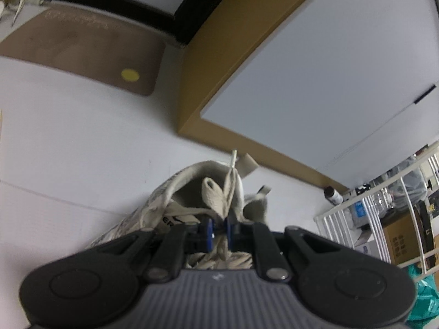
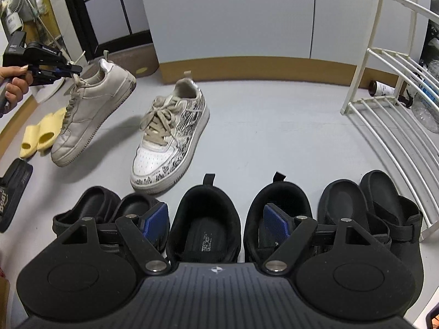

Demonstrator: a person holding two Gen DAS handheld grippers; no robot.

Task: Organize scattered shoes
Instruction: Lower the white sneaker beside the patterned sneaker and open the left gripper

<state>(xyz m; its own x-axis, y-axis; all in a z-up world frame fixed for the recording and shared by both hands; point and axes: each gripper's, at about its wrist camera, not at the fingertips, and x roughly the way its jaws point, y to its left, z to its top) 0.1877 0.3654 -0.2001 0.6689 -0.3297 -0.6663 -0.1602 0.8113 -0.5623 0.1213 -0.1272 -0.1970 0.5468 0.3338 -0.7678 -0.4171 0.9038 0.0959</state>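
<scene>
Already clamped on its laces, the left gripper (image 1: 218, 231) dangles the sneaker (image 2: 93, 115) toe-down beneath it; right gripper (image 2: 215, 223) gapes empty.

Row of black shoes (image 2: 204, 227) nearest the right wrist camera, white patterned lace-up sneaker (image 2: 170, 137) behind them, plain white leather sneaker (image 2: 93, 112) at its left, yellow foam slides (image 2: 41, 134) further left, white wire rack (image 2: 389, 96) at right.

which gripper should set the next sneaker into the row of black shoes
Left. The left gripper is already shut on the laces of the white sneaker and carries it off the floor. The right gripper is open and holds nothing, hovering over the black shoes.
</scene>
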